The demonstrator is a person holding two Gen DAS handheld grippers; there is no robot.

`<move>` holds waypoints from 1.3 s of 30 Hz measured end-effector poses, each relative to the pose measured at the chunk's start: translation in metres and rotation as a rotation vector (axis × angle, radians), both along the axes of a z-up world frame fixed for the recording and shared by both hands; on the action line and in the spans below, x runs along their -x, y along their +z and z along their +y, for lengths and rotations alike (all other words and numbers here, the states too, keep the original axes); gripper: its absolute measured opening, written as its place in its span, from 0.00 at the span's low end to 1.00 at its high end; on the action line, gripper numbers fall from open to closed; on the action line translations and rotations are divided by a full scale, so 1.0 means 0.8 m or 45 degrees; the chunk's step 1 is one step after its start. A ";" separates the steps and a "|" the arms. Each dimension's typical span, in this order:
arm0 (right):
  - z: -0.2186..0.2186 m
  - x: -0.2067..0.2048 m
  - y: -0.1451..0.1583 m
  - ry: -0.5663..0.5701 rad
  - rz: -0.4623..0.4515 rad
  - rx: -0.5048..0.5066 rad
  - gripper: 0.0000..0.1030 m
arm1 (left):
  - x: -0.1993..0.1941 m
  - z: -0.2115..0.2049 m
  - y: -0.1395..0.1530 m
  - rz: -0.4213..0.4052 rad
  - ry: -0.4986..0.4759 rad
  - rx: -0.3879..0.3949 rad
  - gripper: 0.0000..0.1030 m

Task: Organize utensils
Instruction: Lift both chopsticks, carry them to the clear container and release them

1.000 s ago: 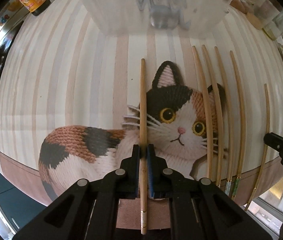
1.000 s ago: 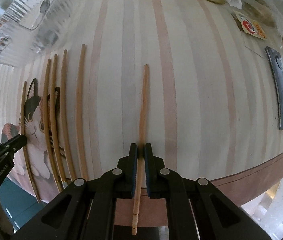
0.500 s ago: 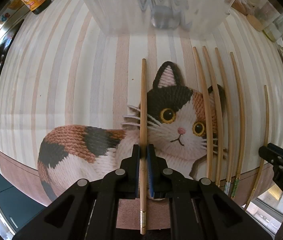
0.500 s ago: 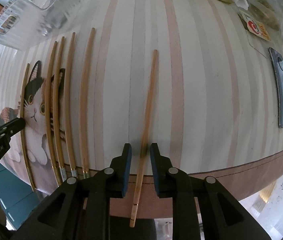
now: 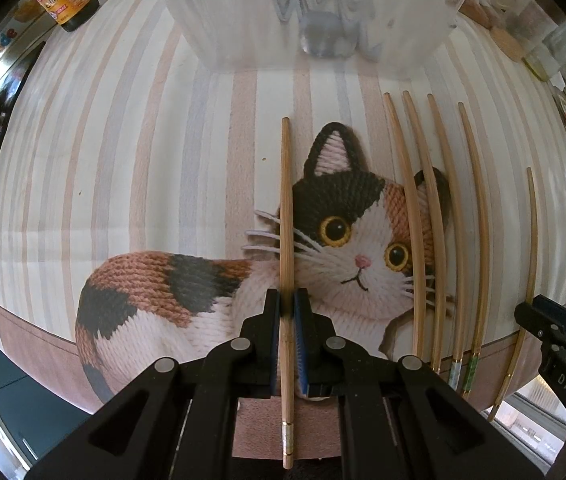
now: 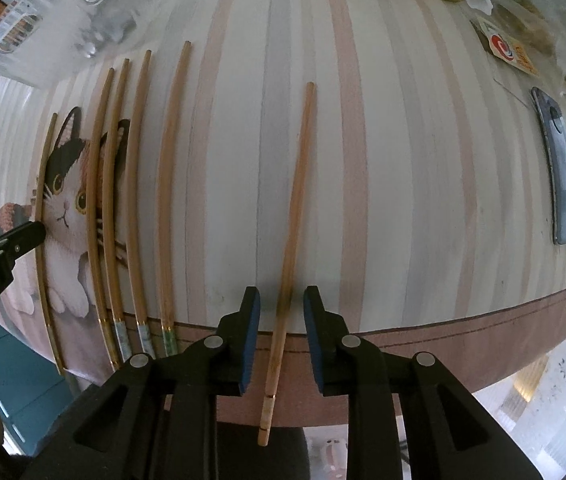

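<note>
The left gripper (image 5: 287,308) pinches one chopstick (image 5: 286,216) near its butt end, over the cat printed on the striped cloth; to set it down well, I'd lower it flat and parallel to the four chopsticks (image 5: 435,220) lying side by side toward the near edge, then let go. The right gripper (image 6: 281,312) has its fingers spread around another chopstick (image 6: 297,208) that rests on the cloth, butt overhanging the near edge. All are slim, pale bamboo with banded ends.

ahead: clear bin (image 5: 323,12) blocks | right: four chopsticks (image 5: 435,220) | left: bare tablecloth (image 5: 123,160)
</note>
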State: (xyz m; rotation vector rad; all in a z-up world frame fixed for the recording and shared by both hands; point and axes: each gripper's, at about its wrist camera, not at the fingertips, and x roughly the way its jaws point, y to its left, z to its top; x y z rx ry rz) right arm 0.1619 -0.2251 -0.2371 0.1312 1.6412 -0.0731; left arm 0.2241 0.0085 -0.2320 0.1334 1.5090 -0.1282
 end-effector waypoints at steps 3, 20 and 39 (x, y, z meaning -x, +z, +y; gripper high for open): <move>0.003 0.000 0.000 -0.014 -0.004 0.014 0.19 | 0.002 -0.004 0.000 -0.009 -0.020 -0.009 0.05; -0.005 -0.025 0.068 -0.081 -0.191 -0.056 0.07 | 0.005 0.075 0.091 -0.233 0.187 -0.019 0.04; 0.024 -0.229 0.220 -0.048 -0.480 -0.351 0.07 | -0.162 0.049 0.293 -0.408 0.157 0.423 0.04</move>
